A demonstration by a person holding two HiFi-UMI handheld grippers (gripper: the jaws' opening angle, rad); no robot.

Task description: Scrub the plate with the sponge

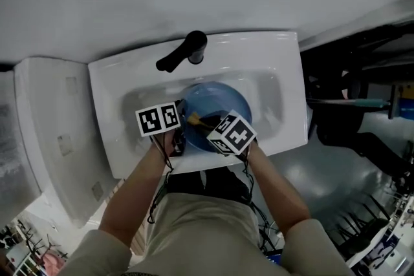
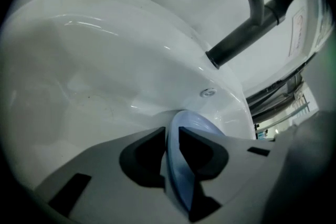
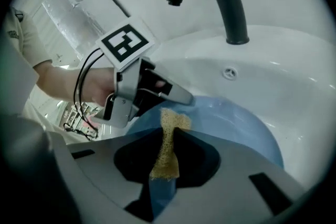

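A blue plate (image 1: 223, 100) lies in the white sink basin (image 1: 275, 97). My left gripper (image 1: 182, 131) is at the plate's left rim. In the left gripper view the rim (image 2: 188, 122) fills the gap between the jaws of that gripper (image 2: 172, 150), which is shut on it. My right gripper (image 3: 167, 150) is shut on a squeezed yellow sponge (image 3: 169, 136). The sponge's free end pokes out onto the plate's face (image 3: 236, 126), close to the left gripper's tips (image 3: 184, 98). In the head view the sponge (image 1: 194, 118) shows between the two marker cubes, just ahead of my right gripper (image 1: 206, 125).
A black tap (image 1: 186, 52) stands at the back of the basin, its spout reaching over the plate's far-left side. An overflow hole (image 3: 229, 73) sits in the back wall. A white cabinet (image 1: 55, 132) is on the left, dark clutter on the right.
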